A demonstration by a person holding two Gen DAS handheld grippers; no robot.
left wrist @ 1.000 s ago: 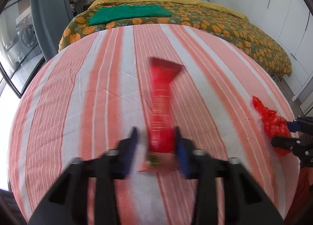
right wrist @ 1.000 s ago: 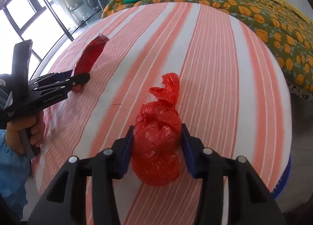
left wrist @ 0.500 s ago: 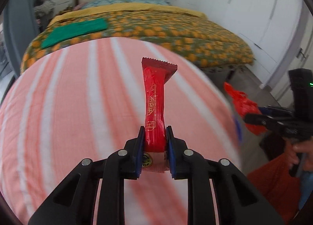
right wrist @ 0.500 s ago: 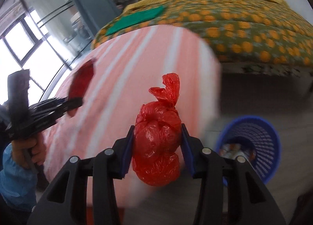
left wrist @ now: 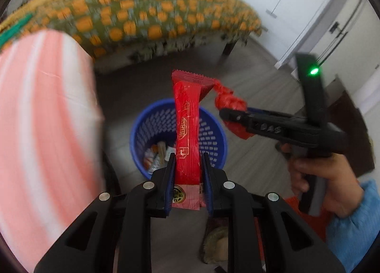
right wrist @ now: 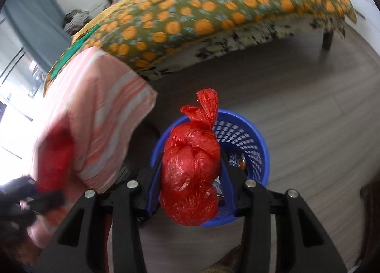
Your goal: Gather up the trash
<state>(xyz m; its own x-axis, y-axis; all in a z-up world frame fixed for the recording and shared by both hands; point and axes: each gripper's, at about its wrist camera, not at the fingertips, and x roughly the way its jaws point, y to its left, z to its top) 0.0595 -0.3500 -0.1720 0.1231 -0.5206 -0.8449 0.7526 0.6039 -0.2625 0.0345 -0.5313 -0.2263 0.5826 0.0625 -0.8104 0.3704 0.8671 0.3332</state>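
**Carrying two light red pieces of trash over the blue basket**

Holding a red snack wrapper (left wrist: 187, 130) in my left fingers (left wrist: 188, 173), I have it clamped near its lower end, with the printed seal poking out behind the pads and the long body standing straight up ahead of the tips. It looks like thin foil film: almost weightless, slick, and stiff only along its length, so I judge a grip low on the flat body is right. Pinching nearer the top would likely let it fold over.

My right fingers (right wrist: 190, 173) are closed on a knotted red plastic bag (right wrist: 190, 168), squeezed across its bulging middle; the twisted knot sticks up beyond the tips and the bottom sags below them. It reads as soft, crinkly and light, and the film could slide, so the fat middle seems the safest place to hold, since the knot might tear or slip.

Just ahead of and below both sets of tips sits the blue basket (left wrist: 213, 135), its mesh wall open on the floor, with some wrappers already lying at the bottom. In the left view the bag hangs to the right of the wrapper's top. Off to the left of the fingers is the striped cloth (left wrist: 42, 118), with the bed (right wrist: 213, 11) farther ahead.

Neither piece should need a gentle release; I expect both to drop slowly and perhaps drift.
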